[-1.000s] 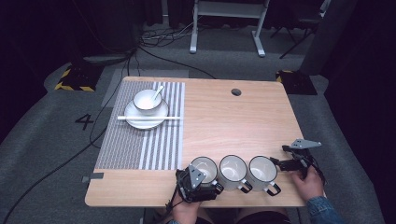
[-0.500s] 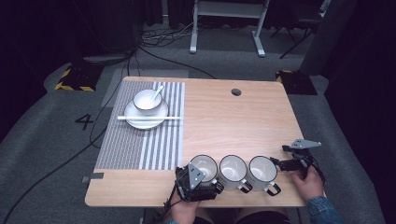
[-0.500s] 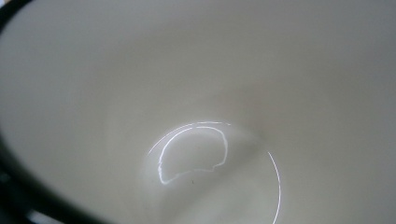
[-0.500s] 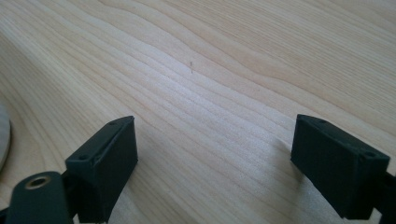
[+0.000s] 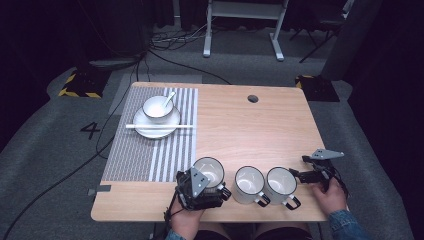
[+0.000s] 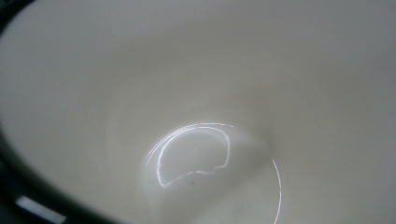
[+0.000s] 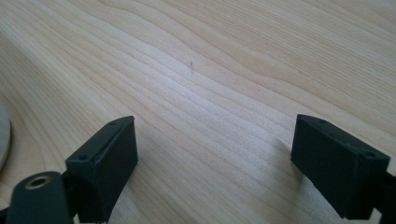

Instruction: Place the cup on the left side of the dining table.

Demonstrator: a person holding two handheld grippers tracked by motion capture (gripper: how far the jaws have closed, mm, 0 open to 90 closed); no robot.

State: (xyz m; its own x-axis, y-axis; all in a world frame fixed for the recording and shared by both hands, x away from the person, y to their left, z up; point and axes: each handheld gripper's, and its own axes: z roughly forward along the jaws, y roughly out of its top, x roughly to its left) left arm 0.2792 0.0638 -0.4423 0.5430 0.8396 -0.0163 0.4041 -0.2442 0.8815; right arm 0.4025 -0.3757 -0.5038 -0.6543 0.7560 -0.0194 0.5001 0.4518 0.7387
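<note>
The left claw sits at 6 o'clock against the leftmost mug, its camera staring into the white bowl; its spread I cannot tell. The right claw gapes wide over bare counter, two mugs at its 9 o'clock.

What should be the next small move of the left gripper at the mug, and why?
Probably lift the leftmost mug a little. The left gripper sits at its near side, its camera looks straight into the white inside, and two more mugs stand close on the right, so rising seems safer than sliding.
</note>
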